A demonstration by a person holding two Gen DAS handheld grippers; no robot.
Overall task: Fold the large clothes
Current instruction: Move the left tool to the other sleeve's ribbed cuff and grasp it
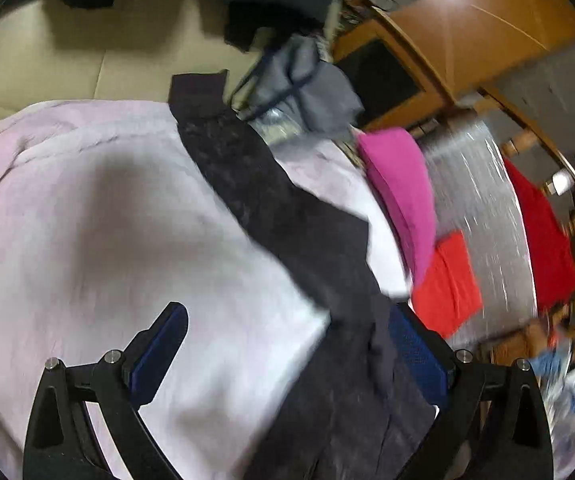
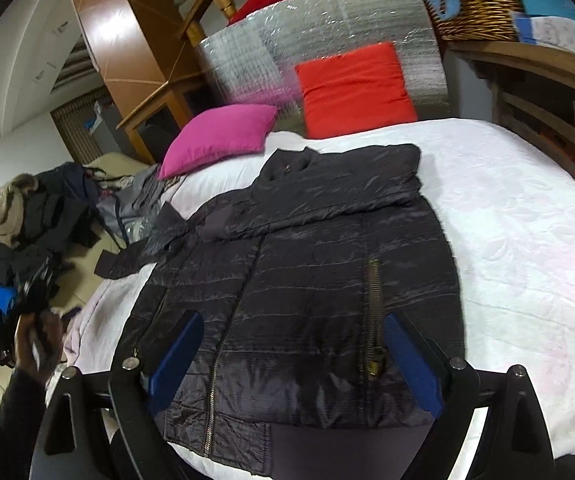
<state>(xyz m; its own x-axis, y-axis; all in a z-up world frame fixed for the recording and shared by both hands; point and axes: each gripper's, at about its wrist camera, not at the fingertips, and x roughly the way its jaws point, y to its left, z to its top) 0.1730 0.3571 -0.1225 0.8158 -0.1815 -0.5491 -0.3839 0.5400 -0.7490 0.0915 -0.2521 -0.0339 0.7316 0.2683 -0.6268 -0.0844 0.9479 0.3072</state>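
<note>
A black quilted jacket (image 2: 307, 264) lies spread on the white bedcover (image 2: 527, 240), front up, with a zip pocket and one sleeve folded across its upper part. Its other sleeve (image 2: 135, 258) stretches out to the left. My right gripper (image 2: 295, 356) is open just above the jacket's lower part, a blue pad on each side. In the left wrist view the sleeve (image 1: 271, 200) runs diagonally over the pale bedcover (image 1: 87, 220). My left gripper (image 1: 287, 340) is open, and the dark fabric lies against its right pad (image 1: 415, 356).
A pink cushion (image 2: 223, 136) and a red cushion (image 2: 355, 84) lean at the silver headboard (image 2: 327, 20). A pile of clothes (image 2: 27, 232) lies left of the bed. A wicker basket (image 2: 475, 0) stands on a wooden shelf at the right. A wooden cabinet (image 1: 427, 48) stands beyond.
</note>
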